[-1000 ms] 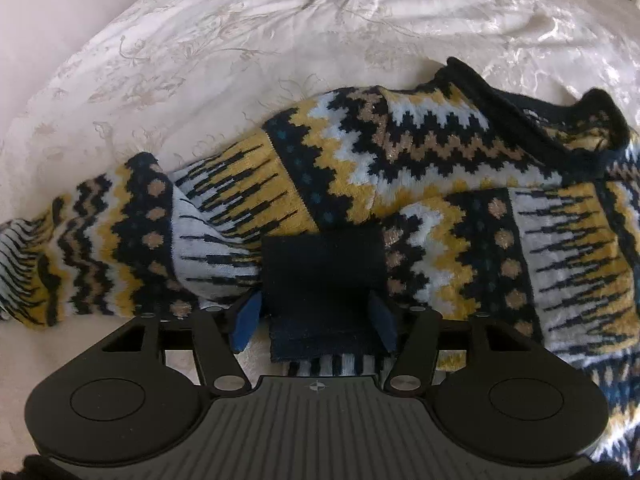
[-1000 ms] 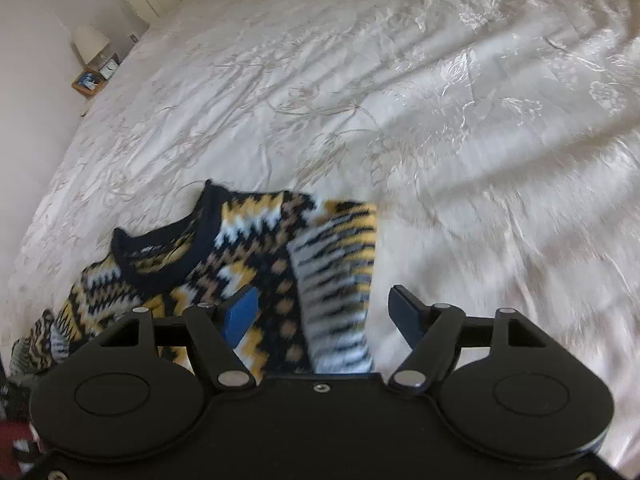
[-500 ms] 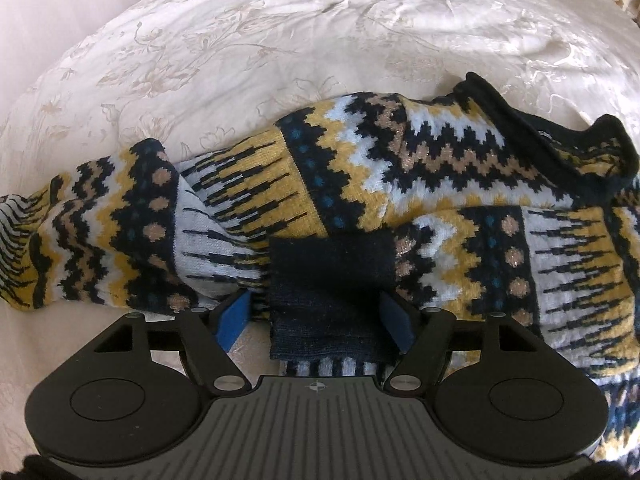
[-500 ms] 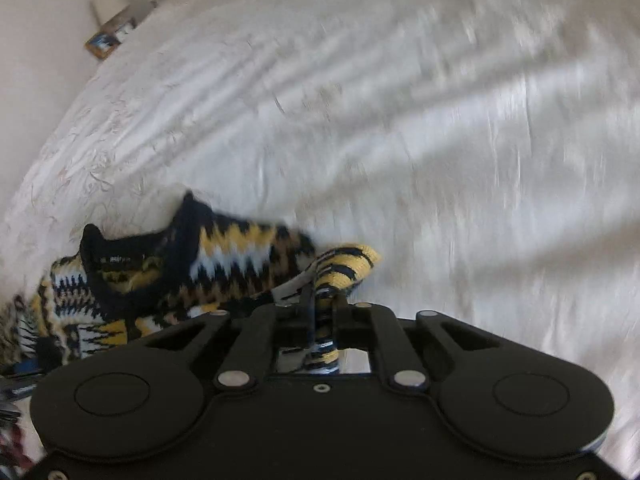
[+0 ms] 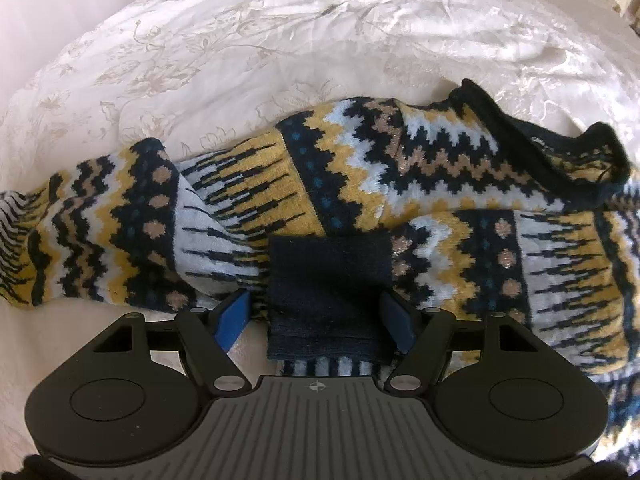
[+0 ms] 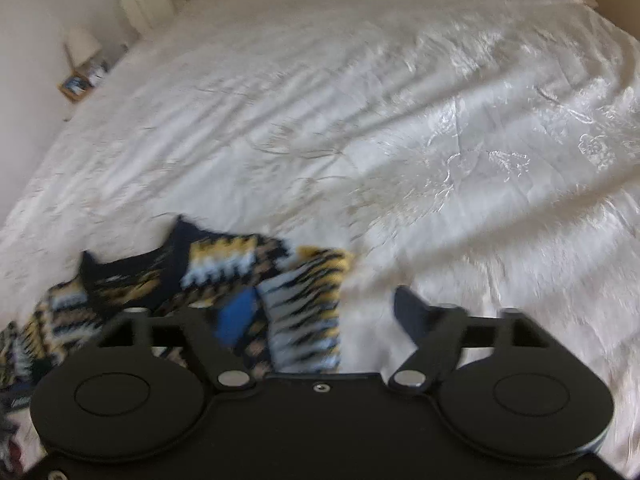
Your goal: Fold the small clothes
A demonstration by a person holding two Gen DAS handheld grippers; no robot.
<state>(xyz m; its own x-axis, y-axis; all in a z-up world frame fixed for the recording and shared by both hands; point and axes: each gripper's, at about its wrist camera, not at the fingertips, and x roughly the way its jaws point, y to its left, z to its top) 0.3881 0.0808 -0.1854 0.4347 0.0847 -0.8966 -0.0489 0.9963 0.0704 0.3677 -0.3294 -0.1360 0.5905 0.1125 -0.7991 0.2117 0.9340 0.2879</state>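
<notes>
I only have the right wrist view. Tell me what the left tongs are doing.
Observer: The left tongs stand open around the sweater's dark navy cuff. The pads are not pinching it.
Operator: Say what that cuff is lying on.
Observer: It rests on top of the patterned sweater, below the rolled navy neckline.
Operator: Report anything not yet folded on that side.
Observer: One patterned stretch, probably a sleeve, runs wrinkled toward the picture's left edge across the white bedspread.
</notes>
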